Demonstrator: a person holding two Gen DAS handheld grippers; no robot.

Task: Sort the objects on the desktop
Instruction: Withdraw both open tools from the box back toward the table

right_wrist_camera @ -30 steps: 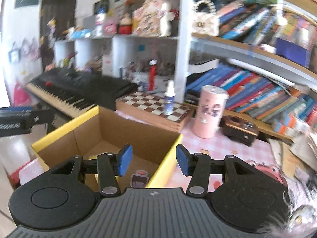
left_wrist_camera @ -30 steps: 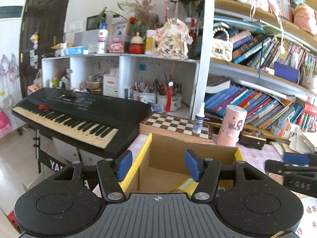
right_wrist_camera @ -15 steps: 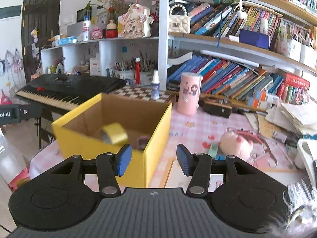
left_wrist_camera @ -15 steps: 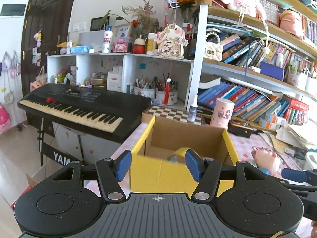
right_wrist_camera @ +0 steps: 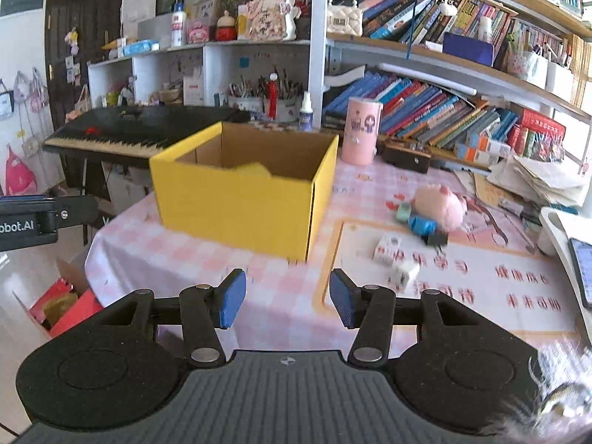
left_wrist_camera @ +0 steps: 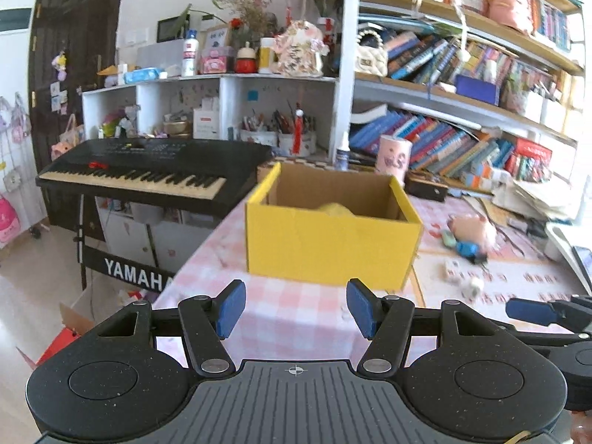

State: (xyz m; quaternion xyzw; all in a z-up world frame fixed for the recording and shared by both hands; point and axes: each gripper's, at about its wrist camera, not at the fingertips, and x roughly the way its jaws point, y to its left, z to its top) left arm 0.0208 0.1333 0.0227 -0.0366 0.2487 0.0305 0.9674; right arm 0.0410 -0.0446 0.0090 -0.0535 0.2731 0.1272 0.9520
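Left gripper [left_wrist_camera: 296, 309]: mine, jaws apart, empty.
Right gripper [right_wrist_camera: 285, 299]: mine, jaws apart, empty.
Yellow box [right_wrist_camera: 240, 199]: on worktop [right_wrist_camera: 185, 259].

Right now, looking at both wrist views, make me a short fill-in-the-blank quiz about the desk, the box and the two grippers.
1. The open cardboard box on the pink checked tablecloth is ____ on the outside.
2. The left gripper and the right gripper both have their jaws ____, holding nothing.
3. The soft pink pig toy lies to the ____ of the box in the right wrist view.
4. The black keyboard beside the desk bears the word ____.

Missing words: yellow; open; right; YAMAHA
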